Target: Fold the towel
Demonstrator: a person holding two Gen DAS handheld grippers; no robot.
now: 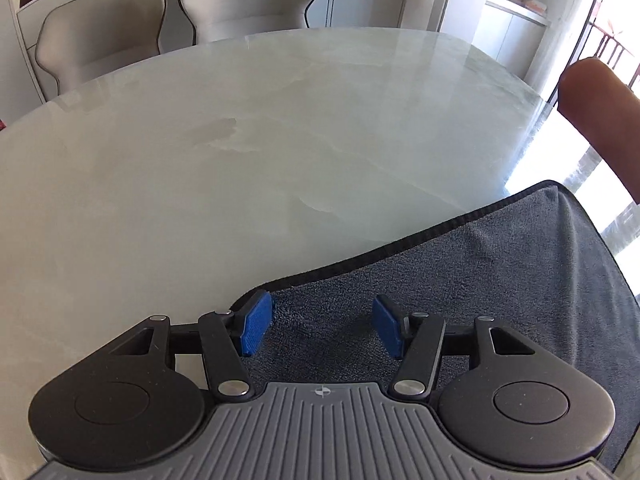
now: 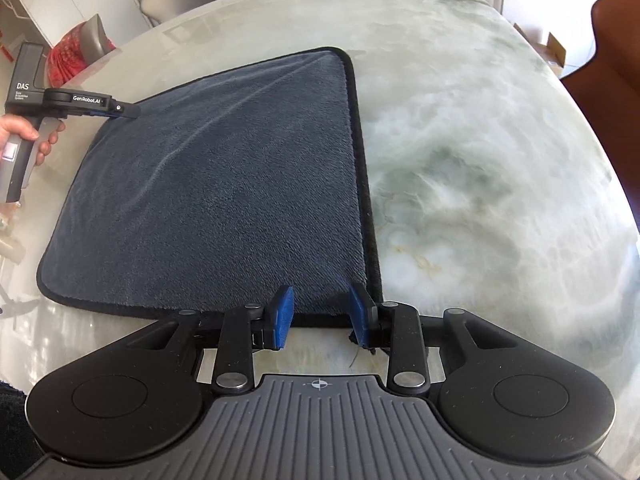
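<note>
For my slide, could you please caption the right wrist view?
Right gripper open over the near corner of a dark towel lying flat on a marble table.

Dark blue-grey towel (image 2: 224, 184) – black-edged, spread flat on marble table (image 2: 480, 160).

- Towel (image 2: 224, 184): dark slate blue-grey, plush, with a black stitched border.
- Table (image 2: 480, 160): pale grey-white marble pattern, cloudy with greenish-grey veins and a few faint yellowish streaks.
- Left gripper (image 1: 322, 328): black arms, bright blue pads, grey ribbed body.
- Right gripper (image 2: 321, 312): black arms, bright blue pads, grey ribbed body.
- Chairs (image 1: 104, 28): light grey with dark piping.
- Seat (image 2: 612, 52) at the right edge: reddish brown.
- Cloth (image 2: 70, 58) by the far chair: red, patterned.
</note>
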